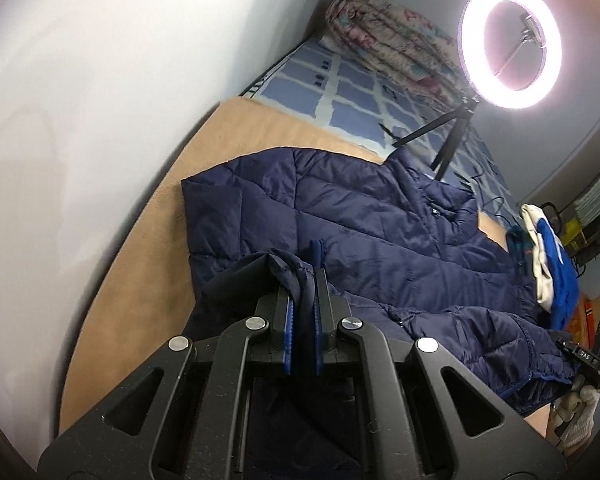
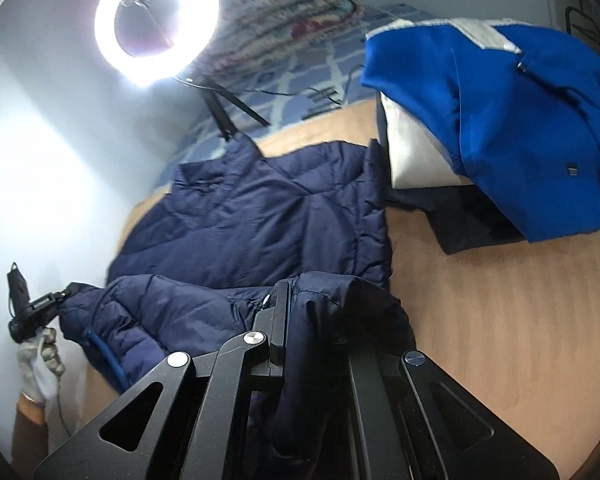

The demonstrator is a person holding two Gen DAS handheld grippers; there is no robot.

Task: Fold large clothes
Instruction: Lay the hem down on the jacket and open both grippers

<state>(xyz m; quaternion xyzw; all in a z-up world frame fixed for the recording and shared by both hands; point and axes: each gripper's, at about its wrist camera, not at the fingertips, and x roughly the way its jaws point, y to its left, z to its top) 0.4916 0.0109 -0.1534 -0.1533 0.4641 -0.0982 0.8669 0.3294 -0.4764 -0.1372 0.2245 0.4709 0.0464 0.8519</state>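
A navy quilted puffer jacket (image 1: 364, 220) lies spread on a tan blanket (image 1: 140, 280) on the bed. My left gripper (image 1: 303, 276) is shut on a bunched edge of the jacket, the fabric pinched between its blue pads. In the right wrist view the same jacket (image 2: 260, 220) lies ahead, and my right gripper (image 2: 312, 300) is shut on another corner of it, with fabric draped over the right finger and hiding it. The left gripper (image 2: 50, 300) shows at the far left, held by a gloved hand.
A folded blue and white garment (image 2: 500, 120) lies on dark clothes at the right. A lit ring light (image 1: 510, 40) stands on a tripod on the blue patterned sheet (image 1: 360, 92). A rolled floral quilt (image 1: 392, 44) lies at the bed's far end. A white wall runs along the left.
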